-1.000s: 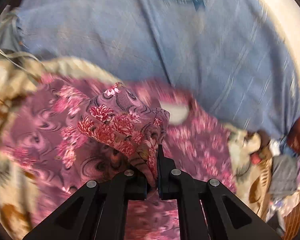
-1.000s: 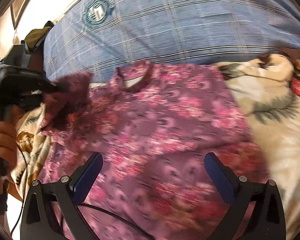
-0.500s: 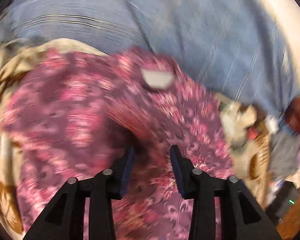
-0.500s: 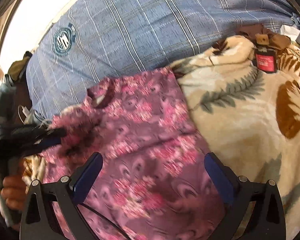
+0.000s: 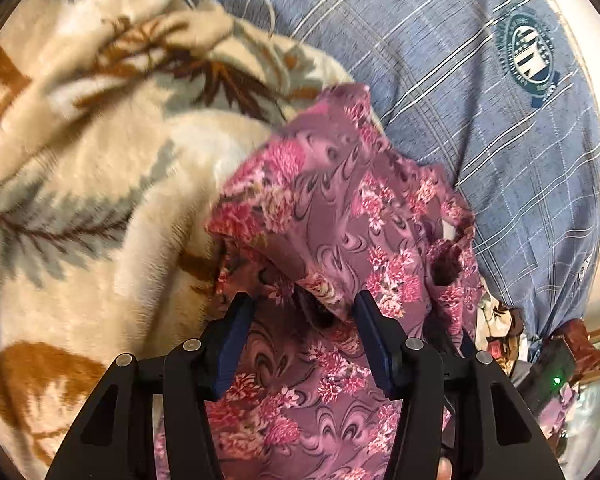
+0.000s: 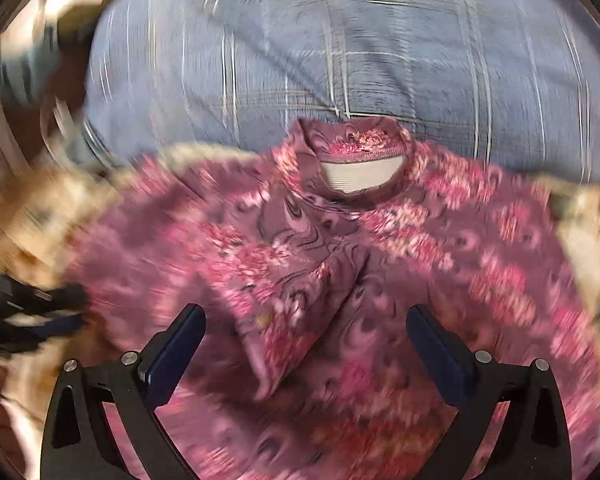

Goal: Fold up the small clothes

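- Left wrist view: the left gripper points down at a purple flowered top. Its jaws stand apart and are opening, and a fold of the top hangs just beyond the tips; no pad presses on the cloth.
- The top runs from the picture's centre down to 6 o'clock, bunched into a raised fold with a dark sleeve opening toward 4 o'clock.
- A cream blanket with leaf patterns fills the side from 7 to 11 o'clock, and the top lies on its edge.
- A blue checked sheet with a round green badge covers 12 to 3 o'clock, touching the top's far edge.
- A dark device with a green light sits near 4 o'clock.
- Right wrist view, blurred: the right gripper hangs over the same top, jaws wide but closing, with a folded flap of the top between them and neither pad touching it.
- The top's neck hole lies just above centre, toward 12 o'clock, beside the sheet.
- The left gripper shows at 9 o'clock at the top's edge; from here I cannot tell how its jaws stand.
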The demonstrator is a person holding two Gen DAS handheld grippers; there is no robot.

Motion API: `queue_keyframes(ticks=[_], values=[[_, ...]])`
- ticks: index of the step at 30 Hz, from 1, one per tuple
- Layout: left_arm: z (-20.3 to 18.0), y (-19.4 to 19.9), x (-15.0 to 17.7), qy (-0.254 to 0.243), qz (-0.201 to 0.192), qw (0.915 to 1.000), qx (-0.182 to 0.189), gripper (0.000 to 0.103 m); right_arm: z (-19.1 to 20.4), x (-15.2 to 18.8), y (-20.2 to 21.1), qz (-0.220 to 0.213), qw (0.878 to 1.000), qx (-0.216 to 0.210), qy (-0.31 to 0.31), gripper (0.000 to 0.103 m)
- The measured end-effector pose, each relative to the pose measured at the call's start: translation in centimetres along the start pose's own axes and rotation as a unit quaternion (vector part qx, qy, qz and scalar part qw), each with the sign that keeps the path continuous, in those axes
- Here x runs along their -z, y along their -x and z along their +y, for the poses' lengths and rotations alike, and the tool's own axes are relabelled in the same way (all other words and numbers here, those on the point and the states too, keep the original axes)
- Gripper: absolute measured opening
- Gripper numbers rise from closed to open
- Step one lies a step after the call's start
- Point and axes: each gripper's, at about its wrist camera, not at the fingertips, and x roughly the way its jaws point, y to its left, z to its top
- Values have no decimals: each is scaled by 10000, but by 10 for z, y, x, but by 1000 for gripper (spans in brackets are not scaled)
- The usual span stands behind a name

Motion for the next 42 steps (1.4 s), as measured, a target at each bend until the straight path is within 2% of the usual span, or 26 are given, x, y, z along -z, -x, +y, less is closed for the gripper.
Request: queue_keyframes(ticks=[1,3,5,7,8,9,10,11,13,15,16,19,21,22,25,27,29,31,32,35,36,37,38,39,41,42], values=[[1,-1,-2,16,-23,10000,55,52,0,0,-2,-21,10000,35,89,45],[3,-3,-9,11,-151,9998,150,53,-21,-5,5,-99,9989,-391,-218,12],[0,-7,-9,23,-228,9996,189,53,-52,-6,19,-332,9959,-543,-649,13],[-5,-16,-12,19,-174,9998,134,53,-84,-5,26,-369,9926,-558,-1018,13],[-7,-21,-12,28,-135,9999,71,49,-99,-4,27,-339,9900,-615,-1221,12],[-11,-27,-12,28,-105,9999,53,42,-114,-2,31,-333,9867,-703,-1429,12],[-17,-28,-9,-29,-130,9999,63,24,-129,0,37,-422,9818,-817,-1663,12],[-22,-31,-7,-123,-162,9998,-3,20,-143,5,43,-533,9755,-961,-1906,12],[-28,-39,-2,-241,-251,9990,-268,19,-167,18,45,-491,9681,-1021,-2235,13],[-26,-50,2,-188,-163,9988,-417,19,-190,38,29,-67,9629,-913,-2537,20],[-24,-52,3,-163,-169,9989,-406,19,-197,44,24,49,9600,-917,-2647,20],[-24,-51,2,-77,-201,9991,-369,19,-212,58,21,-94,9420,-1256,-3110,23],[-27,-47,2,-94,-239,9988,-412,18,-216,54,20,-246,9357,-1397,-3230,21],[-29,-42,1,-133,-282,9986,-429,17,-216,50,20,-232,9377,-1414,-3164,9],[-36,-30,7,-221,-443,9978,-446,17,-212,27,57,-1023,9392,-1599,-2860,6],[-34,-35,9,-206,-297,9979,-528,17,-223,27,65,-1183,9354,-1477,-2986,6],[-29,-43,12,-144,-88,9981,-597,17,-234,37,47,-710,9387,-1201,-3152,7],[-29,-40,17,-292,-148,9975,-633,17,-236,55,28,-44,9458,-1009,-3086,8],[-29,-36,20,-377,-153,9971,-637,17,-236,60,27,73,9473,-975,-3050,8],[-33,-11,38,-572,-156,9975,-379,15,-245,66,54,-272,9420,-973,-3199,23],[-36,2,44,-668,-216,9974,-170,15,-250,64,64,-513,9403,-888,-3246,32],[-39,13,48,-750,-297,9967,-46,15,-253,61,73,-770,9387,-843,-3253,43],[-44,21,49,-849,-413,9955,-5,16,-255,53,77,-928,9396,-823,-3189,48],[-54,28,48,-1018,-580,9931,-38,17,-255,43,73,-884,9430,-802,-3107,51],[-68,31,45,-1280,-782,9886,-160,24,-251,29,58,-626,9494,-745,-2985,51],[-75,24,40,-1389,-814,9866,-271,24,-247,25,56,-615,9504,-749,-2956,46]])
